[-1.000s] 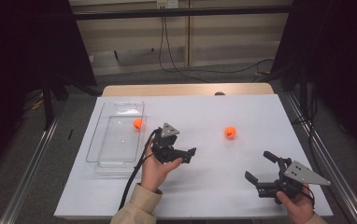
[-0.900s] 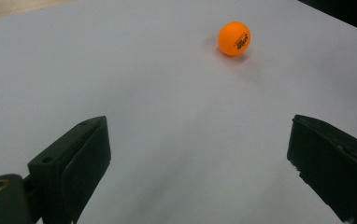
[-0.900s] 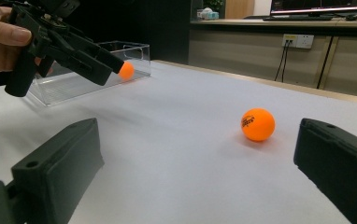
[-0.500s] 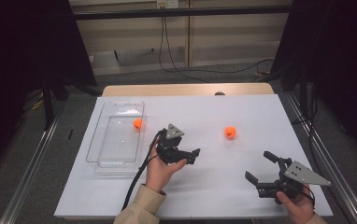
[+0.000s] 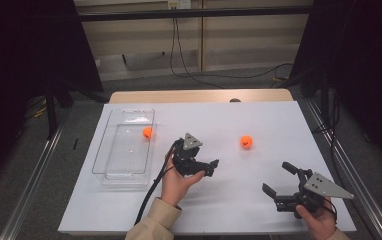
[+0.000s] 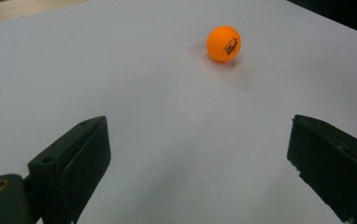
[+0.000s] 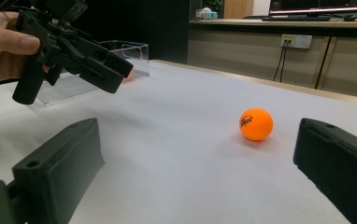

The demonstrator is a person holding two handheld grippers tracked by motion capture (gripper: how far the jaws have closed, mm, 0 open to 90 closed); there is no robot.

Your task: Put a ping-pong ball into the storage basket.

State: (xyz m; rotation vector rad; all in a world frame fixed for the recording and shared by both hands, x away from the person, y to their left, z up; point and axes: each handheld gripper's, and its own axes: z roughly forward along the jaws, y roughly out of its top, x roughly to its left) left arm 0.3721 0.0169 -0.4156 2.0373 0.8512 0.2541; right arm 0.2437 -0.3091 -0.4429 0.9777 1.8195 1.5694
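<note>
Over white table (image 5: 259,130), both grippers' fingers spread wide, empty, orange ball (image 5: 246,142) lying apart ahead.

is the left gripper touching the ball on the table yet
Apart. In the left gripper view the ball sits well beyond the open jaws, bare white table between. The high view shows the left gripper short of it too.

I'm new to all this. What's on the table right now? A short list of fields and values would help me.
surface: white table
loose ball: orange ball on the open table, nothing touching it
tray: clear tray at the table's left
ball in tray: second orange ball, by the tray's right wall
left claw: open, empty, pointed toward the loose ball
right claw: open, empty, near the table's front right
</note>
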